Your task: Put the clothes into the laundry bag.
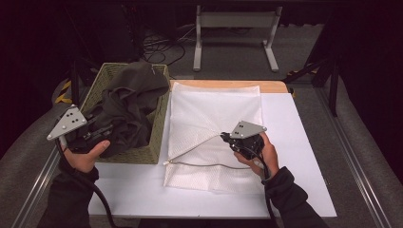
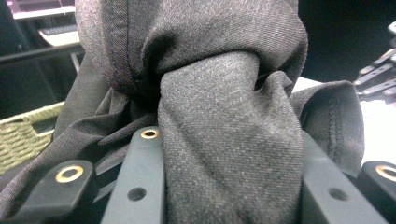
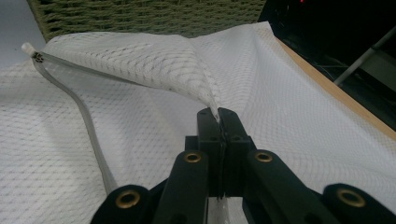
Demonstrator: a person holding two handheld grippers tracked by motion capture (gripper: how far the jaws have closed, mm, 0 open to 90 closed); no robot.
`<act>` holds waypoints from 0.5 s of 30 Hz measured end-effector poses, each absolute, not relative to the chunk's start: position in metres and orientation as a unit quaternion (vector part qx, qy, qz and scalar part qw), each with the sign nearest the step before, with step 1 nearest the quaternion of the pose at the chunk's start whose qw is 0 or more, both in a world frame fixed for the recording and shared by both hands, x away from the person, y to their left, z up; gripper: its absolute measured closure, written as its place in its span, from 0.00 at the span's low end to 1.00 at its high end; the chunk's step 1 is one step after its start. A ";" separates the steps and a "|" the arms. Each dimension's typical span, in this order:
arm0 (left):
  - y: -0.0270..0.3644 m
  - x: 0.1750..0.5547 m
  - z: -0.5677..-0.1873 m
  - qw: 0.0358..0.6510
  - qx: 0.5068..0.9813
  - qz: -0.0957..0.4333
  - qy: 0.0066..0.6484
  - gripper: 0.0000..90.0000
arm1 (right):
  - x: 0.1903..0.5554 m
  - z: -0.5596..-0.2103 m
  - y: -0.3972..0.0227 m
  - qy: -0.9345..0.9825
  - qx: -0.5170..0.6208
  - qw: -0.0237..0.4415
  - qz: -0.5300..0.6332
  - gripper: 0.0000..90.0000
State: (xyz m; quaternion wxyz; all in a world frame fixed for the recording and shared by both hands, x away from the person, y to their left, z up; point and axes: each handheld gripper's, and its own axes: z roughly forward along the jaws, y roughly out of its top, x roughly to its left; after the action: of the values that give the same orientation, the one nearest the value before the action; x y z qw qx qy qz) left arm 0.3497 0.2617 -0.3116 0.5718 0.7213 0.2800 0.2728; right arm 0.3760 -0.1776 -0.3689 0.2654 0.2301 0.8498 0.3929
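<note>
A dark grey garment point(image 1: 133, 95) is heaped in a green wicker basket point(image 1: 159, 128) at the table's left. My left gripper point(image 1: 105, 131) is shut on a bunched fold of it at the basket's front left. In the left gripper view the cloth point(image 2: 224, 70) is wedged between the two jaws of the left gripper point(image 2: 231, 154). A white mesh bag point(image 1: 214, 109) lies flat in the middle. My right gripper point(image 1: 223, 136) is shut on its upper layer and holds that edge up. The right gripper point(image 3: 218, 114) pinches the mesh point(image 3: 303, 121) above the zipper point(image 3: 88, 126).
The bag lies on a white board point(image 1: 294, 156) on the table, with a wooden strip point(image 1: 228, 83) at the far edge. The basket wall point(image 3: 140, 16) stands right behind the bag. A grey metal stand point(image 1: 235, 21) is on the floor beyond.
</note>
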 end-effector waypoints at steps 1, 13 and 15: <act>0.262 0.350 -0.312 0.572 0.721 0.273 0.280 0.76 | 0.376 -0.369 -0.178 0.850 0.230 0.265 0.393 0.99; 0.255 0.314 -0.298 0.608 0.704 0.267 0.252 0.76 | 0.378 -0.369 -0.181 0.844 0.243 0.262 0.399 0.99; 0.252 0.309 -0.294 0.614 0.700 0.266 0.250 0.76 | 0.379 -0.369 -0.181 0.844 0.243 0.263 0.400 0.99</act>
State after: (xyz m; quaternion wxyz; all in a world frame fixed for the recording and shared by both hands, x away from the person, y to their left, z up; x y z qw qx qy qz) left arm 0.3095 0.2525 -0.2941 0.6138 0.7000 0.2496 0.2663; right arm 0.3786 -0.1812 -0.3690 0.2634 0.2426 0.8437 0.4000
